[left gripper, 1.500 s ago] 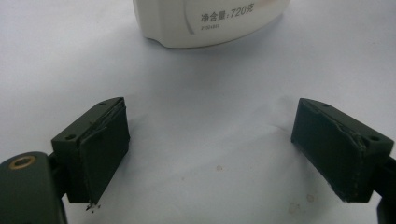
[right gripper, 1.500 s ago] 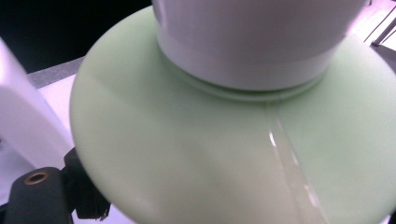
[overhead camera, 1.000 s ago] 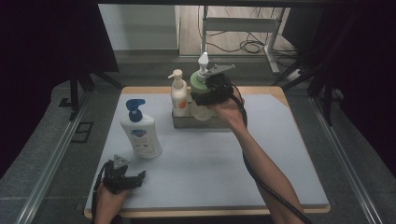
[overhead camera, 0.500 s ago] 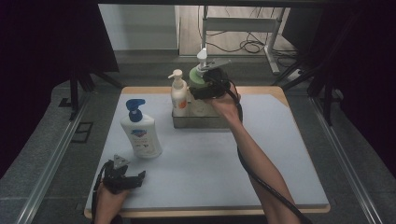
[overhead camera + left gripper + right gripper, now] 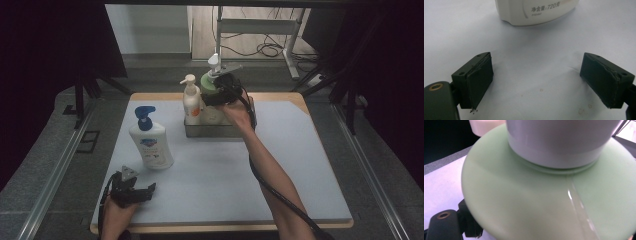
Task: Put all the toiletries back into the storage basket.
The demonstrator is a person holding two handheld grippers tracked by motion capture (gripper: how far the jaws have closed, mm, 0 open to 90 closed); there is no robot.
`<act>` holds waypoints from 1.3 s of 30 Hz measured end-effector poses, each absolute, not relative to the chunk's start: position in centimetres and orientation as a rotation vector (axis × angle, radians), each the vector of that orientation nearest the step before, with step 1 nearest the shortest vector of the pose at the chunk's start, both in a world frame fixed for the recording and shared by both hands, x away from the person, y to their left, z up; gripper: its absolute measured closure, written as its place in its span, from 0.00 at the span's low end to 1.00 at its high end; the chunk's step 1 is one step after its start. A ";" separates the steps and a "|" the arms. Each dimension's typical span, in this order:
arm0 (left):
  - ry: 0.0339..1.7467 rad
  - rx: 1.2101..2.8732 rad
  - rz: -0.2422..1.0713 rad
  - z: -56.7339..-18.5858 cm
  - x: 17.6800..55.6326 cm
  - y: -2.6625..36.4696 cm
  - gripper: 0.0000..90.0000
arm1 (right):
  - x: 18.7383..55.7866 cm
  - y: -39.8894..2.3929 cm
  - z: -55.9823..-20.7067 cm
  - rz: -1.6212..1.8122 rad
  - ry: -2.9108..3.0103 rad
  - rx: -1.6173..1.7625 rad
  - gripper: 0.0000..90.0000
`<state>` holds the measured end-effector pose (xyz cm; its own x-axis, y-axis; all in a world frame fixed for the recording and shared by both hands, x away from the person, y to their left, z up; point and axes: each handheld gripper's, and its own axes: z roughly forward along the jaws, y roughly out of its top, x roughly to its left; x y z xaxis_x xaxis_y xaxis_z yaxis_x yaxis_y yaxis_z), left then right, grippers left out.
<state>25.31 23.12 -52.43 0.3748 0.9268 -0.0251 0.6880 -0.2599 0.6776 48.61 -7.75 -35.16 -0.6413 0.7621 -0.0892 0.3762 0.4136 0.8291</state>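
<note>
Your left gripper (image 5: 131, 191) rests near the table's near left corner, jaws wide apart with nothing between them, just short of the blue-pump bottle (image 5: 150, 142), which is not yet moved. Toward the far edge, the small cream bottle (image 5: 191, 102) already stands in the grey tray (image 5: 220, 131). Your right gripper (image 5: 220, 92) clasps the green bottle (image 5: 529, 202) at its shoulder over that tray; seating it appears to remain.

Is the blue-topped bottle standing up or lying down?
Standing up. The blue-topped bottle rests on its base on the table, pump on top.
</note>
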 end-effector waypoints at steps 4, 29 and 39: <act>1.387 2.035 0.512 -52.4 25.3 23.1 0.13 | 48.7 -7.4 -35.7 1.122 2.228 0.968 0.13; 1.386 2.034 0.513 -52.4 25.3 23.1 0.13 | 48.9 -7.3 -38.3 1.070 2.303 0.963 0.13; 1.385 2.038 0.513 -52.4 25.3 23.1 0.13 | 49.1 -7.8 -39.5 1.045 2.317 0.997 0.13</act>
